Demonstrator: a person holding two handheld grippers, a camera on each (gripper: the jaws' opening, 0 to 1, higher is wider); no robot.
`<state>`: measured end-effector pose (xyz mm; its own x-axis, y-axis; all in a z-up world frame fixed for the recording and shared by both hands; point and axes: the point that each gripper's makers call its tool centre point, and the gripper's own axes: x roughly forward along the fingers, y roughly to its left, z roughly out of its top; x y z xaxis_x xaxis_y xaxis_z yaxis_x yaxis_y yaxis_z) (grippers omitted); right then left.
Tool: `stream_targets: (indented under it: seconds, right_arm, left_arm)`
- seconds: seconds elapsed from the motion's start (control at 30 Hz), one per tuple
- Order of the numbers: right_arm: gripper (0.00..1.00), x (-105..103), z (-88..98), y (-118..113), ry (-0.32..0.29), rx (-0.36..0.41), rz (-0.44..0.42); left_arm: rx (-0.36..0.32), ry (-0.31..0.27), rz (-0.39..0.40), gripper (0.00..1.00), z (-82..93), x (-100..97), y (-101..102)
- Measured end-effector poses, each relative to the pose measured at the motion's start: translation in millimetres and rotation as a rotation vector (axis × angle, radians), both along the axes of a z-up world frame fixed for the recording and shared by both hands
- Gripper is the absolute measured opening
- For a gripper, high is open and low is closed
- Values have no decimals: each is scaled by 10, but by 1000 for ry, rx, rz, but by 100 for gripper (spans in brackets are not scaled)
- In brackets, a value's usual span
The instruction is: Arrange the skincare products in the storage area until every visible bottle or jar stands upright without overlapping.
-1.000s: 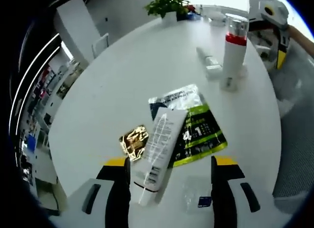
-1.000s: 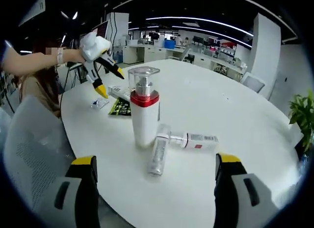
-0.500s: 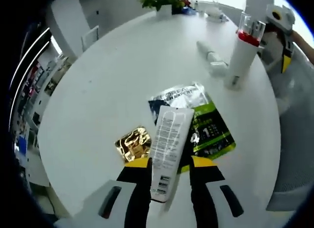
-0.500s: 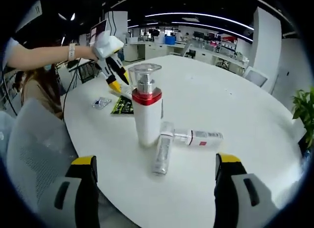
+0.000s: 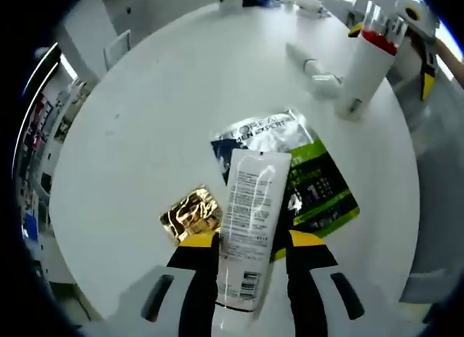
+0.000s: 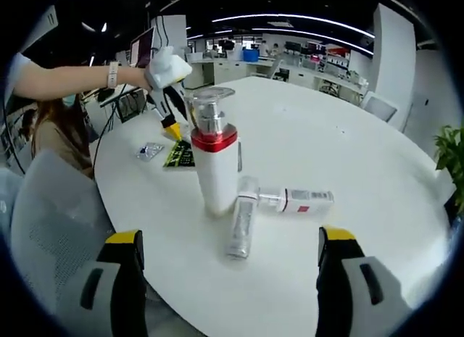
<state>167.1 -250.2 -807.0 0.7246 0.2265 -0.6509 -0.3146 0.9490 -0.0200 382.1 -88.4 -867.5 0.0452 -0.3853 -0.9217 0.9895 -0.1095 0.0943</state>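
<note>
Now clamped between left claw (image 5: 252, 243) jaws: flat white plastic tube (image 5: 249, 222), lying over green sachet (image 5: 319, 192) near bench (image 5: 159, 112) edge. Right claw (image 6: 226, 243) wide open before lying bottles.

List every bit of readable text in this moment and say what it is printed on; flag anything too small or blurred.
"L'OREAL MEN EXPERT": silver top of the sachet lying under the white tube.
"1": large numeral on the sachet's green part.
White tube: small print and a barcode, too small to read.
Two lying bottles: labels blurred.
Pump bottle: no legible text.
Gold foil packet: nothing readable.
</note>
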Motion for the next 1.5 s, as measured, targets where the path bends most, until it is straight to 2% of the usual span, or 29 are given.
stream_targets:
  seconds: [0.2,0.5,0.53,0.57,0.6,0.63,0.7,0.77,0.93,1.2,1.27,1.33,1.5]
  right_arm:
    - [100,14,-28,-31,4,5,-8]
    - [100,39,-103,-67,16,7,-13]
    - [100,44,-106,-67,16,8,-13]
    - [100,60,-105,-72,16,10,-13]
    - [100,64,-104,-75,16,10,-14]
    - [100,72,-99,-81,14,9,-14]
    - [100,90,-78,-113,11,6,-20]
    - [100,91,-57,-140,8,2,-23]
    - [100,76,-62,-163,4,4,-37]
    - [100,81,-86,-57,7,17,-24]
    - [100,87,-71,-42,2,19,-20]
    - [100,93,-62,-28,-4,20,-18]
    - [100,94,-44,26,-12,29,-10]
  left_arm:
    - [88,17,-56,34,-98,-14,64]
    - [103,32,-36,36,-135,1,37]
    - [97,50,-28,36,-140,-18,21]
    - [77,97,-19,37,-152,-79,-26]
    - [50,106,-32,38,-147,-99,-77]
    - [22,83,-87,38,-135,-91,-146]
    - [56,84,-76,36,-134,-102,-138]
    - [48,78,-116,33,-131,-119,-167]
    - [17,92,-112,30,-141,-72,-150]
    - [-44,88,-88,26,-150,-28,-141]
    - [-60,73,-86,26,-146,-34,-133]
    - [-82,63,-50,24,-142,-10,-141]
    - [-101,21,-48,24,-130,-47,-144]
